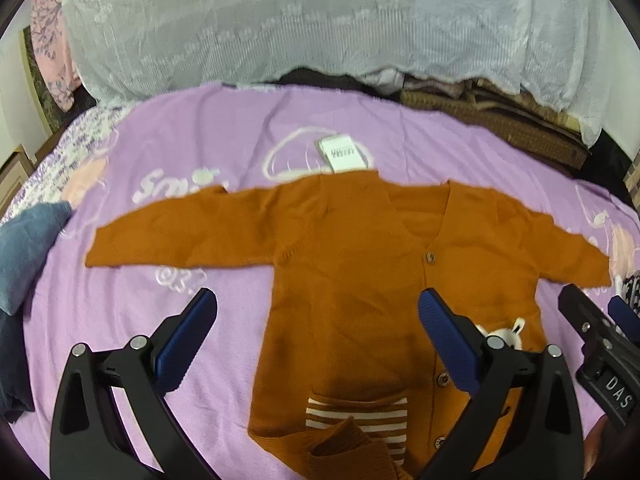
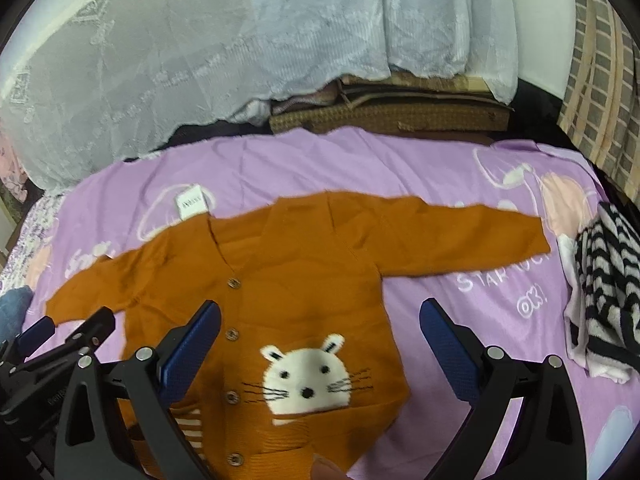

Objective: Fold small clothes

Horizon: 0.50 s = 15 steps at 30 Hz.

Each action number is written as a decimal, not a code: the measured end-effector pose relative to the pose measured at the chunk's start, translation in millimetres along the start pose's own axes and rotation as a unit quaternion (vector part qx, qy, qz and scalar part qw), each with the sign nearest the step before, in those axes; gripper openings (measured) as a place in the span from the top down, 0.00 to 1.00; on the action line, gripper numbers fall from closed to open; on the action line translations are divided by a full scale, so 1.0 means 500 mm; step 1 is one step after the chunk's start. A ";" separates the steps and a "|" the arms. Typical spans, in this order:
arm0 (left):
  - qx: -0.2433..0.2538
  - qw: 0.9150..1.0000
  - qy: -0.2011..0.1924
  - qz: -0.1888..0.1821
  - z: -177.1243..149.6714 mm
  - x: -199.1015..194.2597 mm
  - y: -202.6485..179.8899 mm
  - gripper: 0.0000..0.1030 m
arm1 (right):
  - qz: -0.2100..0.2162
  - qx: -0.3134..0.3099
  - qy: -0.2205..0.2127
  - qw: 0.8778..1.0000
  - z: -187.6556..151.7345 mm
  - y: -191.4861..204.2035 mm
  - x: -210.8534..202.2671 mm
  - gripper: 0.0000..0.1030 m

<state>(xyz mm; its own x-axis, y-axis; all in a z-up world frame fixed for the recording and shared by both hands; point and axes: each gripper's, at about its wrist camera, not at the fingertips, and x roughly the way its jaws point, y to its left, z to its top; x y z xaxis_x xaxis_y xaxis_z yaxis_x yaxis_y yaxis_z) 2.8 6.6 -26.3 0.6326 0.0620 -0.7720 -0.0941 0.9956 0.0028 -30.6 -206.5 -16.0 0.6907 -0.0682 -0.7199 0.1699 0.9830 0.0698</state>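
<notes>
Rust-orange cardigan [image 2: 280,280] flat on purple sheet [image 2: 440,184], sleeves outspread, buttoned, mouse face on front; left gripper [image 1: 318,312] and right gripper [image 2: 320,320] both spread apart, empty.

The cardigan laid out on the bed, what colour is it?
Rust orange cardigan, with a white mouse face on the front; clearest in the right wrist view.

Home bedroom, by the look of it. Bed w/ a lilac cotton sheet printed w/ white cartoon doodles & lettering [image 2: 460,168] fills most of both views. Pale blue-white lace bedspread [image 1: 280,20] draped over bulky bedding at the far end; folded brown woven blankets [image 2: 392,116] stacked under it. Pink floral fabric [image 1: 52,40] hangs far left, checked beige cloth [image 2: 600,80] far right. Clothes lie about: rust-orange knit baby cardigan [image 2: 304,264], black-and-white striped garment [image 2: 604,280], blue denim item [image 1: 24,252].
</notes>
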 end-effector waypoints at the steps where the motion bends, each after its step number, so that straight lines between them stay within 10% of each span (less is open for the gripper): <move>1: 0.004 1.000 0.006 0.000 -0.004 0.010 -0.001 0.05 | -0.005 0.000 0.004 1.000 -0.007 -0.007 0.009 0.03; 15: 0.064 0.991 0.113 0.030 -0.141 0.132 0.024 0.04 | -0.032 -0.066 0.088 0.993 -0.130 -0.019 0.102 0.03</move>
<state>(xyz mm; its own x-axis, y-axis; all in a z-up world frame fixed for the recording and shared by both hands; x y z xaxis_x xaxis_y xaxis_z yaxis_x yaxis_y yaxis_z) -10.8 17.5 -122.0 0.4385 0.1179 -0.8910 -0.0191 0.9924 0.1220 -43.0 -208.0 -98.3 0.5459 -0.1116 -0.8304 0.1073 0.9922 -0.0627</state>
